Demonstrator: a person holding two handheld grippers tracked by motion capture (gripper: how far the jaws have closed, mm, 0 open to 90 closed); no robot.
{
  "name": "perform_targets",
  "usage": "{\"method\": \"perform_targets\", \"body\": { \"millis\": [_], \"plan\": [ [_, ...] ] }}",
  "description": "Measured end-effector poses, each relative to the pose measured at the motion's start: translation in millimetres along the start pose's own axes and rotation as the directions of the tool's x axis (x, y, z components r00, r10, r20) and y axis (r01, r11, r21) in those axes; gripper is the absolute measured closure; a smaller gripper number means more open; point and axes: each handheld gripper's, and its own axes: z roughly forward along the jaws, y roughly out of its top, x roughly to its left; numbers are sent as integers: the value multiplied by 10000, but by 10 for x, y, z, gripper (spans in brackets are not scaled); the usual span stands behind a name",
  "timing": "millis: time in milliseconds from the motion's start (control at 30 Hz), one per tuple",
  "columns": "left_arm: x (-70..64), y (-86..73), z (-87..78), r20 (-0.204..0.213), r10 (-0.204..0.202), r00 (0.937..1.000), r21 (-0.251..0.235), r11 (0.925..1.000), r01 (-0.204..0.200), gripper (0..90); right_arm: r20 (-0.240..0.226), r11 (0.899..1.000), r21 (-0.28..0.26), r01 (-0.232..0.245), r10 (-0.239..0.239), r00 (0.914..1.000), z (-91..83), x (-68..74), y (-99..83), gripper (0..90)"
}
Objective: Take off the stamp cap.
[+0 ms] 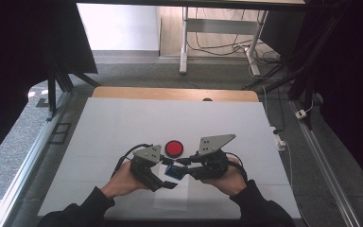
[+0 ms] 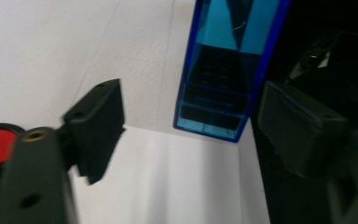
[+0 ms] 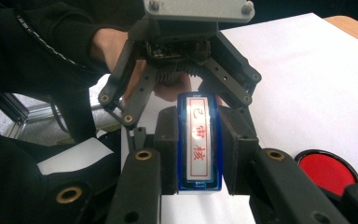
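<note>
My right gripper point(image 3: 199, 156) is shut on a translucent blue stamp point(image 3: 199, 140) whose white face carries red characters; its pads point(image 3: 168, 149) press the stamp's two sides. In the high view the blue stamp point(image 1: 174, 171) sits between both hands, just in front of a round red ink pad point(image 1: 174, 148). My left gripper point(image 2: 196, 130) faces the stamp point(image 2: 223, 70) with its jaws wide apart and nothing between them. From above, the left gripper point(image 1: 166, 176) and right gripper point(image 1: 180, 166) nearly meet. I cannot tell whether the stamp touches the table.
A white sheet of paper point(image 1: 172, 196) lies under the grippers near the front edge of the white table point(image 1: 123, 123). The red ink pad point(image 3: 327, 169) lies close to the right gripper's right side. A wooden strip point(image 1: 175, 93) borders the far edge.
</note>
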Motion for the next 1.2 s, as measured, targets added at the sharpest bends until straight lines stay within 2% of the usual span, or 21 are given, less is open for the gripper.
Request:
{"method": "perform_targets", "body": {
  "millis": [33,133,167,233,333,833,1033,1100,1200],
  "plan": [
    [6,-3,-12,112,94,9999,11,10000,-94,244,0,10000,0,0,0,10000,0,0,0,717],
    [6,-10,-32,245,165,9996,-105,9998,-162,359,-126,10000,0,34,-34,9999,0,3,-1,717],
    [6,-11,-38,286,209,9994,-152,9997,-205,359,-126,10000,0,34,-34,9999,0,3,-1,717],
    [7,-12,-48,447,287,9986,-166,9995,-280,430,-255,9999,32,96,-95,9996,10,11,0,717],
    [5,-19,-52,526,373,9979,-176,9992,-365,478,-341,9998,36,178,-176,9993,10,16,3,717],
    [23,-37,-85,851,405,9955,-561,9978,-358,648,-294,9997,-164,181,-185,9994,-13,6,0,717],
    [28,-43,-92,1120,371,9930,-690,9972,-295,677,-451,9995,-223,245,-255,9987,-24,8,3,717],
    [24,-47,-95,1285,227,9915,-792,9968,-126,681,-470,9993,-238,280,-291,9985,-27,11,5,717],
    [16,-43,-103,1293,219,9914,-840,9964,-111,684,-558,9990,-323,303,-320,9979,-38,13,9,717]
  ]
}}
